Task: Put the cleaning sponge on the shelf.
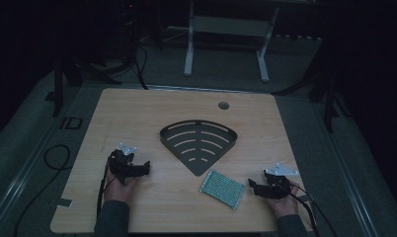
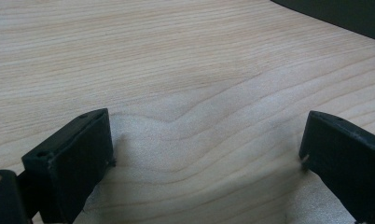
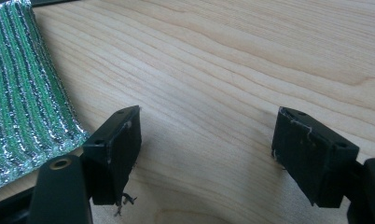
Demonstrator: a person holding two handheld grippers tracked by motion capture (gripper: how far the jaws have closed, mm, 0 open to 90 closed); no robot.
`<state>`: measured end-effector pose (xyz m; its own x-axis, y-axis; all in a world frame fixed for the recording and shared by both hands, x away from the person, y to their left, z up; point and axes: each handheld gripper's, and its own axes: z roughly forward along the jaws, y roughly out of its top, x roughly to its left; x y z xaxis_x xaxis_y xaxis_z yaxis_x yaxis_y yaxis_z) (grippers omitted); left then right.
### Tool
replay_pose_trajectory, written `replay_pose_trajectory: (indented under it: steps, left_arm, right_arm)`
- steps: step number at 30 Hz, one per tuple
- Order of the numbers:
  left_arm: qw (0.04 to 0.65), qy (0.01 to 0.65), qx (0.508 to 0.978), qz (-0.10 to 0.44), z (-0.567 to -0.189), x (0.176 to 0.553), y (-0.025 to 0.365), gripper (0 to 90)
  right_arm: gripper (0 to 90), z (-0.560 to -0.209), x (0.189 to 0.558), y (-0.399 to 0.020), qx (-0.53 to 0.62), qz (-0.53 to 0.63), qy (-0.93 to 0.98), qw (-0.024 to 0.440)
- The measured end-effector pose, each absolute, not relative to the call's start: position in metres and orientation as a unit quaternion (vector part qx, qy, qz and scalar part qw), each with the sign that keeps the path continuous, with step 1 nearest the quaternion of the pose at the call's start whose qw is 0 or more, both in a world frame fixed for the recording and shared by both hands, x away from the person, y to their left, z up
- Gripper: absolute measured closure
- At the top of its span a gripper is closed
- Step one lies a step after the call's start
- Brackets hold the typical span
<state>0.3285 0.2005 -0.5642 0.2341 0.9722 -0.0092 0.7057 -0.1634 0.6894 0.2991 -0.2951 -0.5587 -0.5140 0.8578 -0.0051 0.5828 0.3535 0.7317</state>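
while both tongs rest open and empty on the wooden surface, the left tongs lie left of the green scouring pad, the right tongs just right; a black rack sits beyond the pad.

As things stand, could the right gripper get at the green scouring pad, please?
Probably yes. The right gripper sits open beside the green scouring pad, with bare table between them and nothing in the way. The pad lies flat, apart from the black fan-shaped rack.
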Motion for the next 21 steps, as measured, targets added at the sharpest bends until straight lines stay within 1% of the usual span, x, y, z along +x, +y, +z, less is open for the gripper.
replay_pose_trajectory:
  steps: [5,6,7,9,12,15,21]
  left_arm:
    - [0.295,0.576,0.728,0.226,-0.564,0.329,0.2,2.8]
    - [0.295,0.576,0.728,0.226,-0.564,0.329,0.2,2.8]
    - [0.295,0.576,0.728,0.226,-0.564,0.329,0.2,2.8]
    - [0.295,0.576,0.728,0.226,-0.564,0.329,0.2,2.8]
    - [0.295,0.576,0.728,0.226,-0.564,0.329,0.2,2.8]
    - [0.295,0.577,0.728,0.227,-0.564,0.329,0.2,2.8]
    - [0.295,0.577,0.728,0.227,-0.564,0.329,0.2,2.8]
  right_arm:
    - [24.4,-0.558,0.3,-0.295,0.451,0.346,0.799,0.197]
    - [27.5,-0.558,0.3,-0.296,0.454,0.348,0.797,0.196]
    - [27.5,-0.558,0.3,-0.296,0.454,0.348,0.797,0.196]
    - [33.8,-0.551,0.302,-0.3,0.463,0.37,0.785,0.182]
    - [38.0,-0.539,0.299,-0.303,0.457,0.389,0.775,0.197]
    - [40.8,-0.524,0.296,-0.302,0.44,0.396,0.775,0.222]
    - [48.1,-0.502,0.292,-0.287,0.396,0.384,0.796,0.251]
